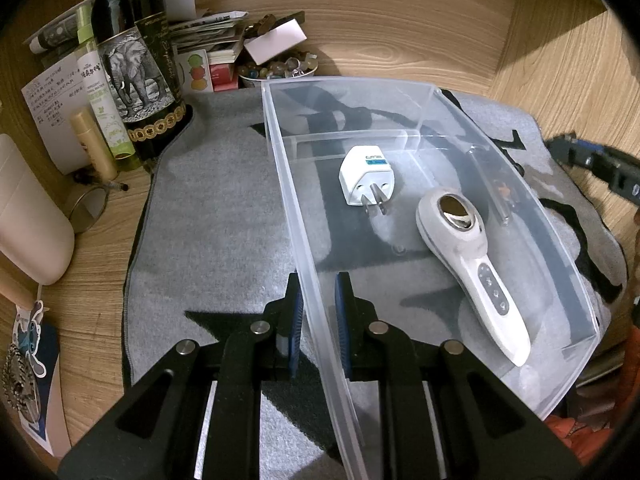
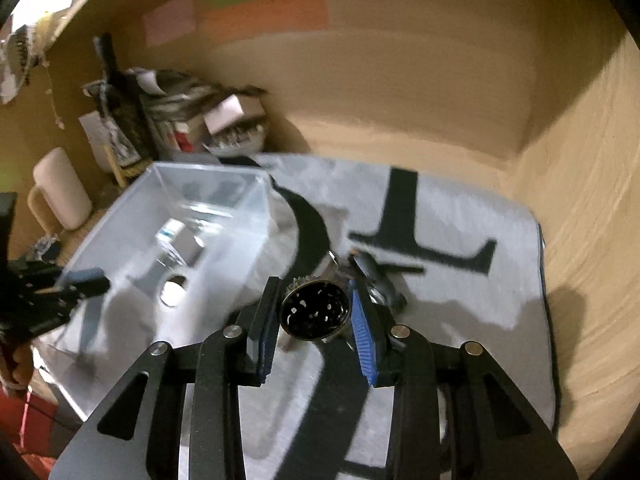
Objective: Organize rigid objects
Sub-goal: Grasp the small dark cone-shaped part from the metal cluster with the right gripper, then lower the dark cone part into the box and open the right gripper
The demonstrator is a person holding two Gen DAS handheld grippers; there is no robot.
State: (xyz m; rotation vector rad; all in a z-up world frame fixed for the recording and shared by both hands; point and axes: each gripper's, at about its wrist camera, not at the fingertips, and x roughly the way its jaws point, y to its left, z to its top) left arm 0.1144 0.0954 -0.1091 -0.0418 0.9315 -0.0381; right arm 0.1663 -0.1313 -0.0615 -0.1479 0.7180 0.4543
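Wooden desk under us, walled in by wood panels, and we are working on a grey mat [image 1: 208, 216] with black lettering spread across it. Along the desk's left edge, clutter is crowding in: a dark bottle with an elephant label [image 1: 136, 64], a slim green spray bottle [image 1: 100, 92], papers and a cream mug [image 2: 60, 188].

Our left gripper [image 1: 316, 312] is clamping the near left wall of the clear plastic bin [image 1: 280, 128], fingers clenched on that thin panel and steadying it. Inside the bin are lying a white plug adapter [image 1: 366, 174] and a white handheld device [image 1: 468, 260], both on its floor.

Moving right, our right gripper [image 2: 314, 316] is grasping a dark round metal piece [image 2: 314, 312], perforated on its face, over the mat's middle, just right of the bin. The view is blurring there, so we cannot tell what it is.

We are judging it stiff, fairly light and likely slick on its rim, so pinching across its sides looks right. Another small metallic thing [image 2: 380, 280] is lying on the mat just beyond it.
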